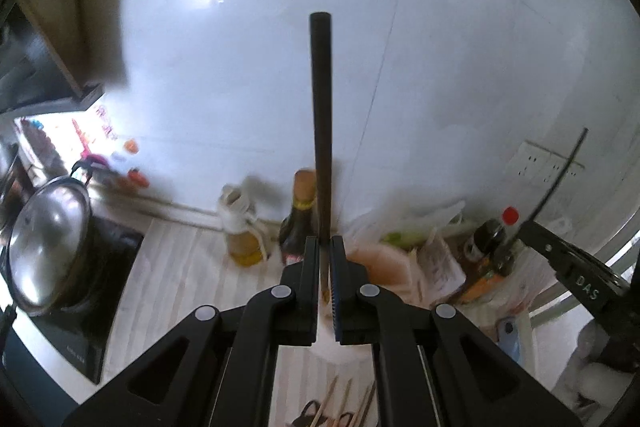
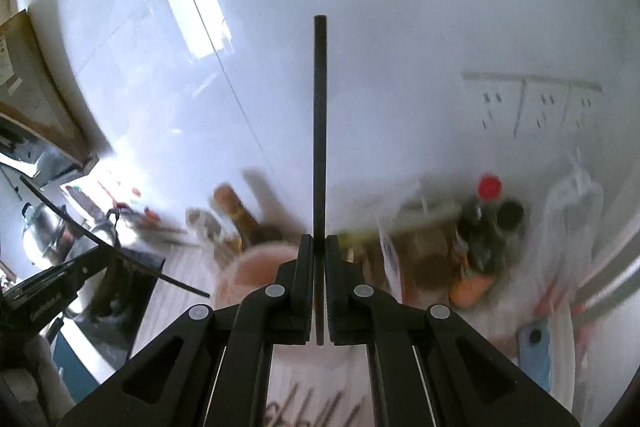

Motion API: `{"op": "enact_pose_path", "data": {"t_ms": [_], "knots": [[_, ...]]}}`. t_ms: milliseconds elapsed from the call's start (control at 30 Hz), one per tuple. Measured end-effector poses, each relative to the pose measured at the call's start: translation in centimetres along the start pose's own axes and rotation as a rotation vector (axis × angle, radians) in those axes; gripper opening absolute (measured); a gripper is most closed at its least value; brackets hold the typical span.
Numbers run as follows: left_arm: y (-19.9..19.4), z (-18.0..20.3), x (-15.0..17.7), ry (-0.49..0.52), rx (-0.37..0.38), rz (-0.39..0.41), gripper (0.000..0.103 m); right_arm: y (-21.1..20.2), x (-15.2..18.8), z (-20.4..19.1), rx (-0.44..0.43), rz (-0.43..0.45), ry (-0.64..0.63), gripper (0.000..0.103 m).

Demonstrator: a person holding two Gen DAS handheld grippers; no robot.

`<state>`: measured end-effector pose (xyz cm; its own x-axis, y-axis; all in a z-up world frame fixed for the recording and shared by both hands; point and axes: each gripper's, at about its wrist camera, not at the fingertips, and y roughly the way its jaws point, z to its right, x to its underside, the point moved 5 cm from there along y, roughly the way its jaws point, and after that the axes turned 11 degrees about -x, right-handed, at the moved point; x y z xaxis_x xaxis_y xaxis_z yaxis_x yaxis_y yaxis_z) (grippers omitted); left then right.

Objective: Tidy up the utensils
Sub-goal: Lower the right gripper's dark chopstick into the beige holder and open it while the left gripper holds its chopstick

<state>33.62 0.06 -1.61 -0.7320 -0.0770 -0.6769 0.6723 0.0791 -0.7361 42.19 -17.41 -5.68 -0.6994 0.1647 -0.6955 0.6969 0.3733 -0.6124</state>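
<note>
My left gripper (image 1: 325,247) is shut on a black chopstick (image 1: 321,115) that stands upright in front of the white tiled wall. My right gripper (image 2: 319,245) is shut on a thinner-looking black chopstick (image 2: 320,119), also upright. Each gripper shows in the other's view: the right one at the right edge (image 1: 520,227) with its stick (image 1: 560,175), the left one at the left edge (image 2: 112,251) with its stick (image 2: 120,251). A pinkish cup (image 1: 384,267) stands just beyond both grippers, blurred (image 2: 256,267). Several more chopsticks lie on the counter below (image 1: 340,407).
Bottles of oil (image 1: 242,227) and dark sauce (image 1: 298,219) stand against the wall. A red-capped bottle (image 1: 494,239) and plastic bags (image 1: 424,223) sit at the right. A steel pot (image 1: 48,243) rests on a black cooktop (image 1: 100,307) at the left. A wall socket (image 1: 540,163) is at right.
</note>
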Motion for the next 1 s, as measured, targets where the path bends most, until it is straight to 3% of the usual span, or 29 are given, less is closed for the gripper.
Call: {"op": "enact_pose_path", "data": {"t_ms": [200,467,667,867,1000], "knots": [[3.2,1.8,-2.8,0.022,0.037,-0.026,0.003,2.8,-3.6,-0.5,-0.012,0.036,0.017,0.005],[7.5,2.8,-2.6,0.029,0.089,-0.108,0.001,8.3,-3.8,0.6,-0.019,-0.009,0.056,0.005],[7.2,3.0,-2.6,0.02,0.106,-0.098,0.0,10.6,-2.4,1.0,-0.025,-0.04,0.054,0.005],[4.6,1.8,-3.4,0.0,0.121,-0.03,0.0,10.5,-2.1,1.1,-0.043,-0.034,0.055,0.005],[5.4,0.6,-2.6,-0.022,0.091,-0.044,0.0,10.9,-1.8,0.8,-0.034,-0.039,0.039,0.005]]}}
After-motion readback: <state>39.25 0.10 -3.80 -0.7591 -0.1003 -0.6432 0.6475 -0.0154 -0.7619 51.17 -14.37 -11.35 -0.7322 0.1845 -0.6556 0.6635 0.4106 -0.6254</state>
